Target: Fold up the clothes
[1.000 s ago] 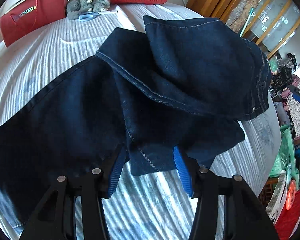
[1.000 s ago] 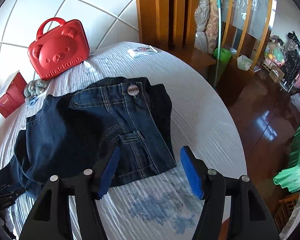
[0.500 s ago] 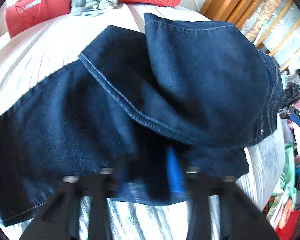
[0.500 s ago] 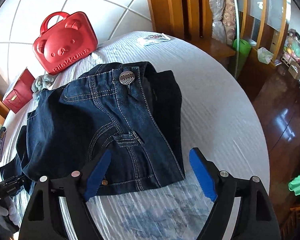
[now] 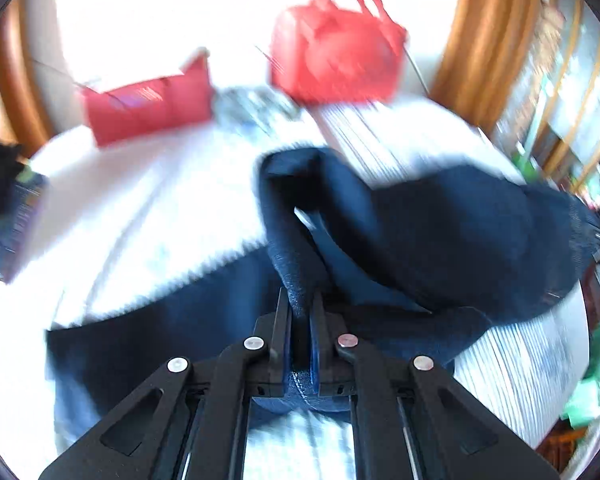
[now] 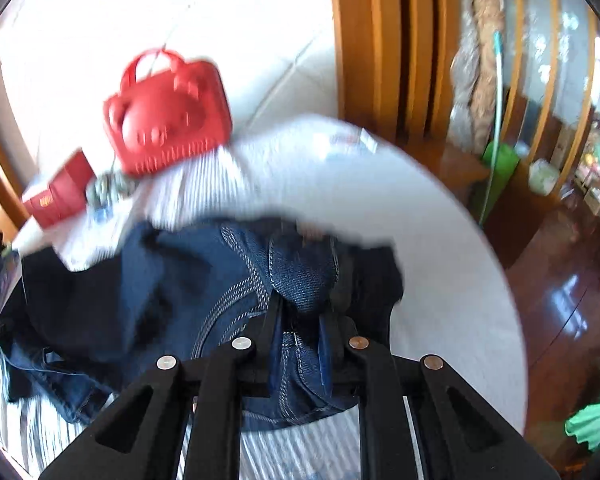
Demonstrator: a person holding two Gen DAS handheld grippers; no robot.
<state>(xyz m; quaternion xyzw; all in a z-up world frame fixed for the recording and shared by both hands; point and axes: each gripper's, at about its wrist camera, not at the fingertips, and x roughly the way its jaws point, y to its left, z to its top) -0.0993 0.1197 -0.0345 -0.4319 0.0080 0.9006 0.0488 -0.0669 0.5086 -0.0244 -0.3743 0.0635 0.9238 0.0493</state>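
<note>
White striped bedding (image 5: 148, 216) is covering the round-looking surface (image 6: 440, 240) everything is sitting on, and both views are pretty smeared with motion blur, so fine detail is a wash. Going left to right in the left wrist view: something dark is sitting at the 9 o'clock edge, too blurry to name, then a red paper bag (image 5: 148, 110) at about 11 o'clock, a grey fuzzy lump (image 5: 252, 106) just beside it, a red bear-shaped case (image 5: 336, 64) at 12 o'clock, and wooden panelling (image 5: 464, 32) running up at 1 o'clock.

The dark blue jeans (image 5: 440, 232) are sprawling across the middle and over toward 3 o'clock. The left gripper (image 5: 300, 320) is clamping down on a raised ridge of the denim, fingers nearly together with fabric bunching between them.

The right wrist view is giving stuff the other one isn't: white contrast stitching on the jeans (image 6: 236, 300), shiny dark wood floor (image 6: 560, 300) at 3 o'clock, a green-headed mop or broom (image 6: 498, 152) leaning at 2 o'clock, and something green (image 6: 596, 412) at 4 o'clock. The same red case (image 6: 168, 120) and red bag (image 6: 56, 196) are showing at 10 to 11 o'clock here. The right gripper (image 6: 300, 332) is also pinching a fold of denim between its fingers.
</note>
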